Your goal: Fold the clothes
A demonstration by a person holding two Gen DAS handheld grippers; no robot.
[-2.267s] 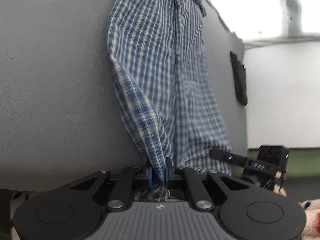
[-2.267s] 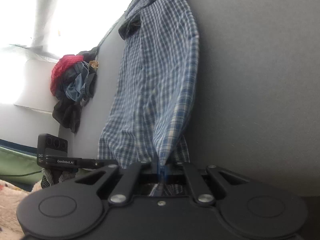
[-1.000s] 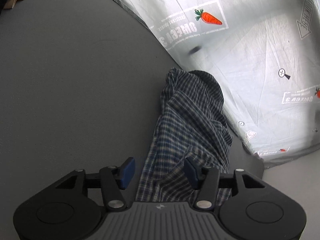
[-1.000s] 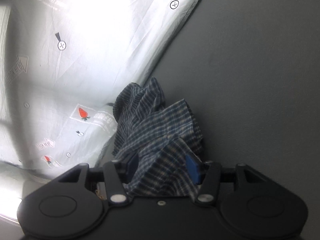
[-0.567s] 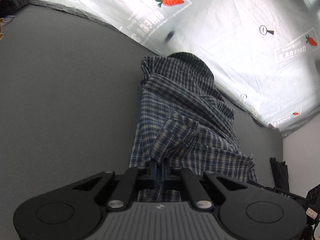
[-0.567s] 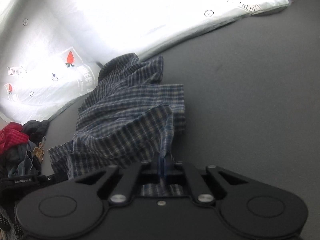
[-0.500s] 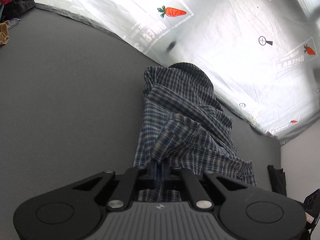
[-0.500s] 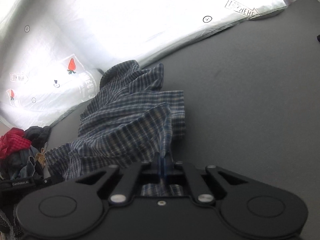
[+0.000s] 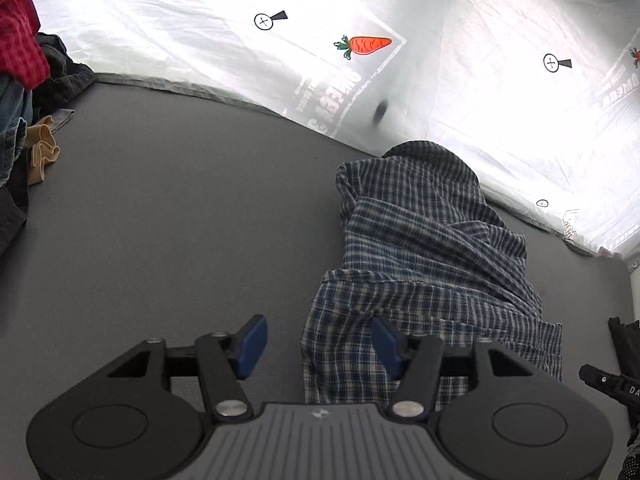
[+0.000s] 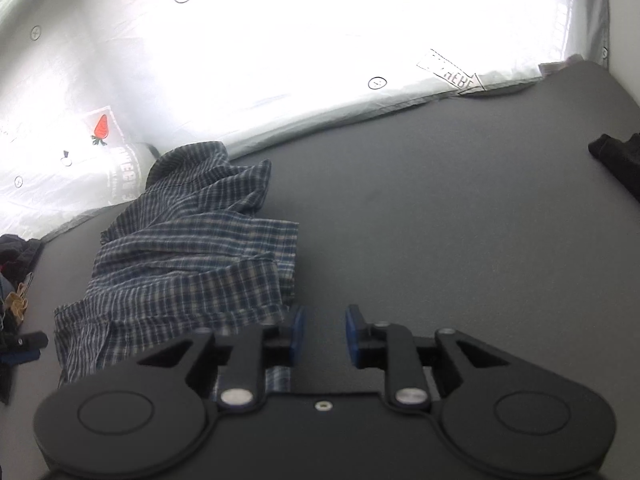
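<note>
We see a grey table [image 9: 168, 216] filling most of both views. Along its far edge hangs a white sheet [image 9: 440, 80] printed with carrots and cross marks, brightly lit.

The plaid shirt [image 9: 424, 264] lies rumpled on the table in a loose, partly folded heap, its far end touching the sheet's lower edge. In the right wrist view the shirt [image 10: 188, 264] sits left of centre, its near edge reaching down to the gripper.

A pile of clothes [image 9: 24, 92], red, denim and dark pieces, sits at the table's left end. A dark garment [image 10: 620, 160] lies at the right end.

Left gripper [image 9: 318, 344]: released, blue pads wide apart. The shirt's near left corner lies between them, with the right pad over the cloth; we see no pinch.

Right gripper [image 10: 320, 338]: released, pads parted with bare table between them. The left pad sits just beside the shirt's right edge; we cannot tell whether it touches.
</note>
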